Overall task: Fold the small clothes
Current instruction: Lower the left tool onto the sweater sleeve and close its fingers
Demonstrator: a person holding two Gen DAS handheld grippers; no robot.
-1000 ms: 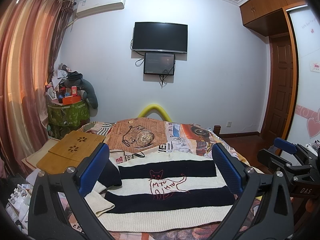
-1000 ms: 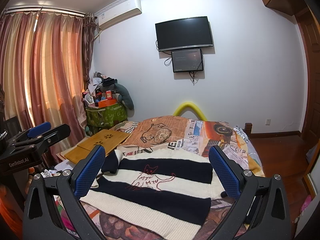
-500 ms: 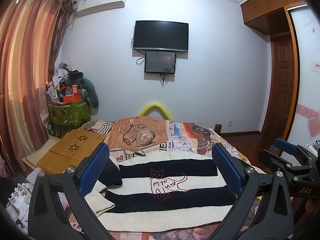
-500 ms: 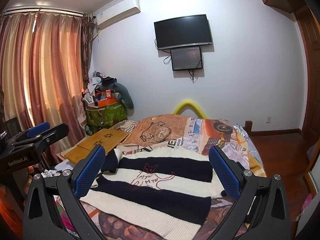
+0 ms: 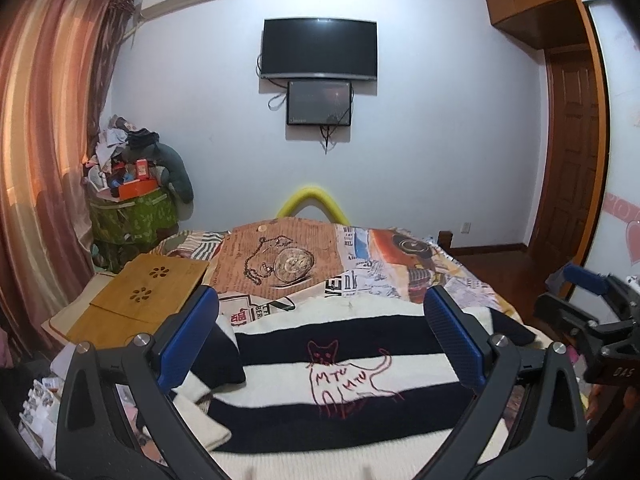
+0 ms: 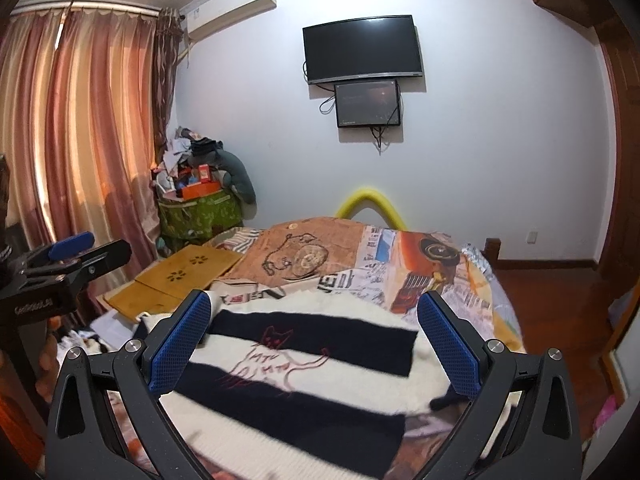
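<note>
Left gripper (image 5: 320, 336) spread wide, nothing between the blue pads (image 5: 188, 340), hovering above the near edge of the bed (image 5: 472, 288). Right gripper (image 6: 312, 344) same: spread wide, empty, just above the near edge; its view is motion-blurred low down. Each gripper shows at the side of the other's view.

Sweater (image 5: 340, 364) lies flat across the bed's near half, black and cream stripes, red cat outline with letters mid-chest. Left sleeve (image 5: 200, 400) is bunched at the left edge, cuff lying off the body.

Past it, patterned bedspread (image 5: 280, 256) with pocket-watch print. Wooden lap tray (image 5: 140, 296) on the left edge. Yellow foam arch (image 5: 312, 200) at the far edge. TV (image 5: 319, 49) and small screen (image 5: 319, 103) on the far wall.
</note>
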